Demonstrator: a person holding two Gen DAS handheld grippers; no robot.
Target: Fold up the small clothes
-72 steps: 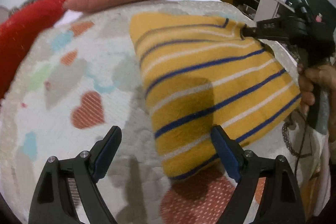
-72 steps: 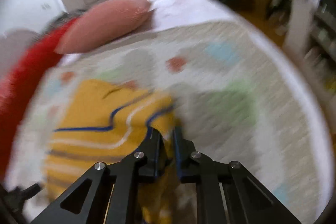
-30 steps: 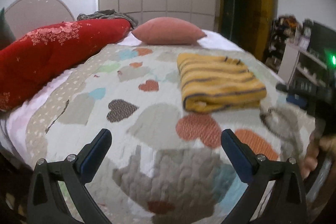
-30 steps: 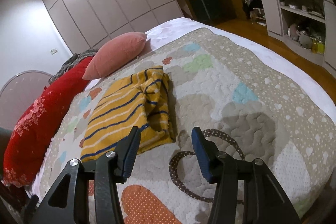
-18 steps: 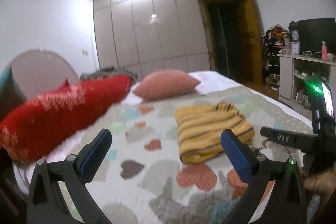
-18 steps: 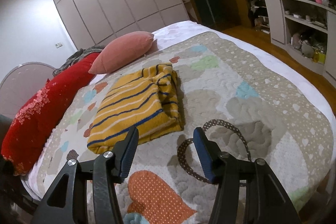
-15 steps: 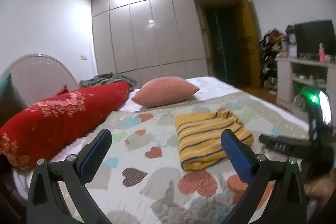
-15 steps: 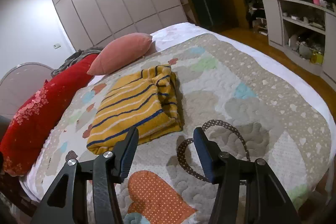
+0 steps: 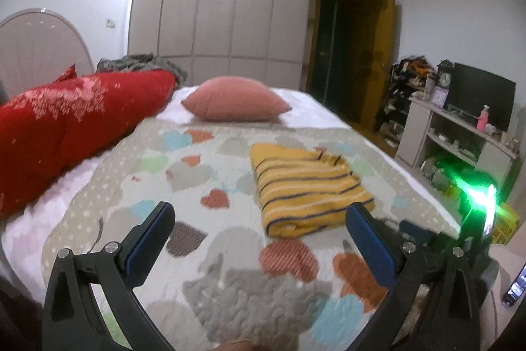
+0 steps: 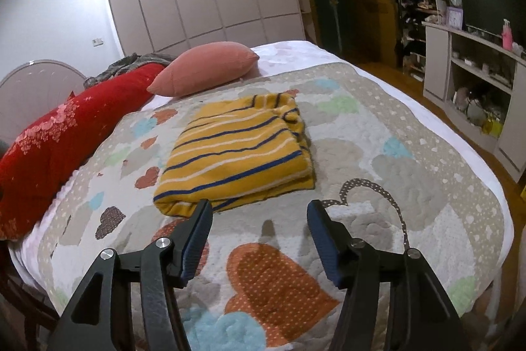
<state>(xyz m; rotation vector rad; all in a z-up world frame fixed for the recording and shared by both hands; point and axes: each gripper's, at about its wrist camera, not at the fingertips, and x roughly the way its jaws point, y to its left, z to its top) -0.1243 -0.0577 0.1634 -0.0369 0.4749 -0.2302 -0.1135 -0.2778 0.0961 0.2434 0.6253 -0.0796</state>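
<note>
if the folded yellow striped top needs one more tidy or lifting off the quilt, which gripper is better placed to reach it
Probably right. The right gripper is open, and the top lies just past its left finger. The left gripper is open too, but the top sits off toward its right finger.

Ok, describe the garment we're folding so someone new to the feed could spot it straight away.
Look at the bed covered by the heart-patterned quilt. Past the pink pillow and beside the long red bolster, a folded garment lies flat mid-quilt, with neither gripper touching it. It is the only mustard-yellow piece, crossed by navy and white stripes.
</note>
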